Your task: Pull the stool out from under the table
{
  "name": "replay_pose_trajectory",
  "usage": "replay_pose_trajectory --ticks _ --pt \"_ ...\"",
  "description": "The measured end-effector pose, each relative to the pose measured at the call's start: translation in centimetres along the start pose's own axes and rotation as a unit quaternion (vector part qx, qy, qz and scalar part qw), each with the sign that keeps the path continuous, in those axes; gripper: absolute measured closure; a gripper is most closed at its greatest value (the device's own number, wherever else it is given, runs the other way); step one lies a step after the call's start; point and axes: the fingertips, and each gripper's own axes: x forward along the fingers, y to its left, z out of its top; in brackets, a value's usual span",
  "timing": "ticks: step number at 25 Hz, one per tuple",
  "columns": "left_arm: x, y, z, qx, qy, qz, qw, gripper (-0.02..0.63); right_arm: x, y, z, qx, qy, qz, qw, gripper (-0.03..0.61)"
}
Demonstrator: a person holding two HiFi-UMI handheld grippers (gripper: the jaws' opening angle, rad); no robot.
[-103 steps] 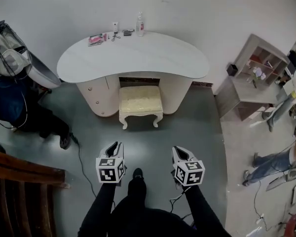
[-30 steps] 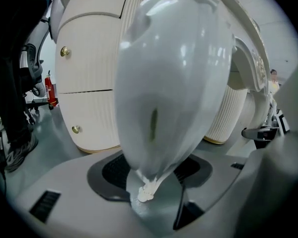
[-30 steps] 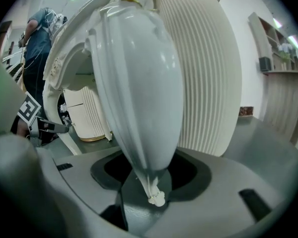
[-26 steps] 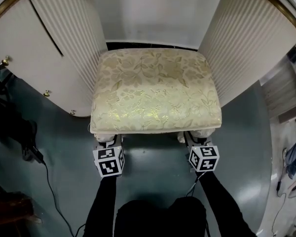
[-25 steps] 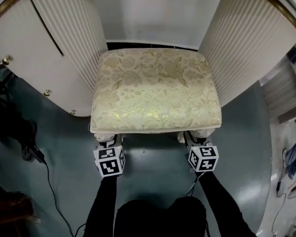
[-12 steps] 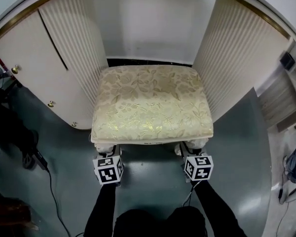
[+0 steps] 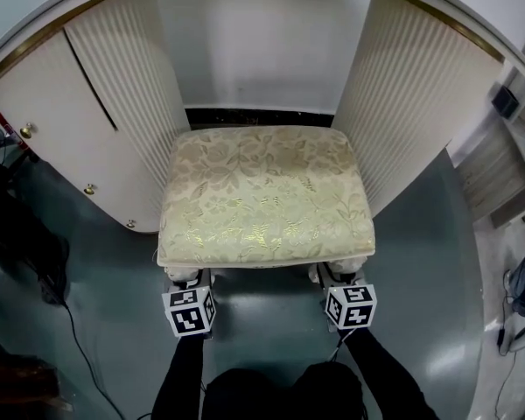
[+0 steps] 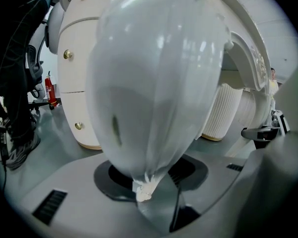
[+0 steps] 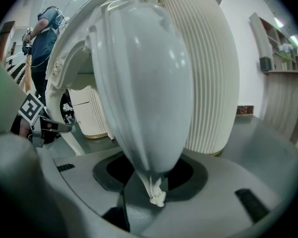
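The stool (image 7: 264,195), with a cream floral cushion and white carved legs, stands in the kneehole of the white table (image 7: 127,86), its front edge toward me. My left gripper (image 7: 185,280) is shut on the stool's front left leg (image 8: 154,83), which fills the left gripper view. My right gripper (image 7: 341,276) is shut on the front right leg (image 9: 144,88), which likewise fills the right gripper view. Both marker cubes show just below the cushion's front edge. The cushion hides the fingertips in the head view.
Ribbed pedestals of the table flank the stool on the left and on the right (image 7: 420,103). The drawer front at the left has gold knobs (image 7: 26,131). A black cable (image 7: 79,339) lies on the grey floor at the left. A shelf unit (image 7: 507,173) stands at the right.
Four seconds ago both grippers were free, far from the table. Over the last second the stool has slid toward me with both grippers, and a dark gap has opened behind it.
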Motion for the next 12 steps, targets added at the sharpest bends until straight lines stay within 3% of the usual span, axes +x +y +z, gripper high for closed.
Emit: replay_pose_trajectory --ticks 12 --pt "-0.39 -0.23 -0.13 -0.003 0.013 -0.003 0.9999 0.430 -0.29 -0.06 0.08 0.002 0.016 0.007 1.000 0.410"
